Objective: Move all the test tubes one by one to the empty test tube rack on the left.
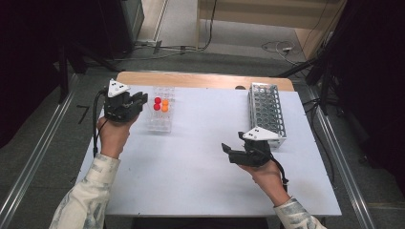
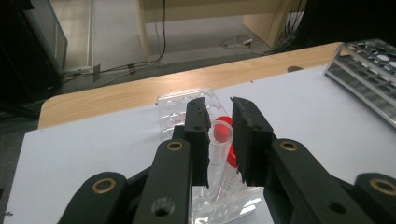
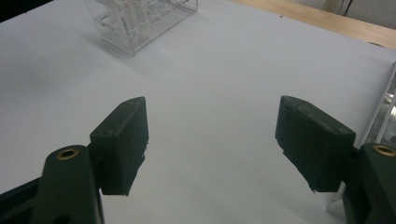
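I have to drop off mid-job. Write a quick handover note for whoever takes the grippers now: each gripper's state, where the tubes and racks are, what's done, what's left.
Left gripper: shut on a red-capped tube standing in the clear rack at the table's far left.
Right gripper: open and empty above bare table, beside the metal rack on the right.
Done: tube gripped, apparently not yet lifted out. The other capped tubes, red and orange, are in the clear rack; the metal rack looks empty.
Left: probably lift the tube out and move it to the metal rack, then the others.
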Demonstrator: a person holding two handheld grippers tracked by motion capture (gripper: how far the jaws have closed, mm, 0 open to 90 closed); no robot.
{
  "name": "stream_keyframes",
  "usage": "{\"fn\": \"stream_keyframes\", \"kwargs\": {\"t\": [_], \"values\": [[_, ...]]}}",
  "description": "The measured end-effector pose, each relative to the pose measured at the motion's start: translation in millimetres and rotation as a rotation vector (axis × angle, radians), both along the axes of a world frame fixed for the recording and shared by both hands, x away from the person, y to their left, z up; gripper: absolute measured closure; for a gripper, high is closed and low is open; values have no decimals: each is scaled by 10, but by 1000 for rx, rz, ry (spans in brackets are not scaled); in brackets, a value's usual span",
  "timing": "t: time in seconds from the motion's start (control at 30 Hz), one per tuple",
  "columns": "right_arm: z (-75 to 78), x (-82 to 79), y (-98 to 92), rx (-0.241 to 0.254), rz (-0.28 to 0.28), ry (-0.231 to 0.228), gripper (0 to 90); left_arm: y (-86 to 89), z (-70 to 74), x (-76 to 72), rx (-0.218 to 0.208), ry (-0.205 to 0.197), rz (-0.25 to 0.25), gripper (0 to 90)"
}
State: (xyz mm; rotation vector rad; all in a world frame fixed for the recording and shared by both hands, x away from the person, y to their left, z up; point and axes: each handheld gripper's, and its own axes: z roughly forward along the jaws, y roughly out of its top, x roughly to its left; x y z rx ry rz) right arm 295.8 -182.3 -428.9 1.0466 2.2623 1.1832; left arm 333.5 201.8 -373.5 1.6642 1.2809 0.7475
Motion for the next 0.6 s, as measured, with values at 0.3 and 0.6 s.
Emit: {"fn": "stream_keyframes", "kwargs": {"t": [0.3,0.6], "values": [[0,-2,4,-1,-1,1,243,-88,-88,41,58,1,11,769],[-5,-3,-2,-1,-2,4,243,-126,-219,80,71,25,12,768]]}}
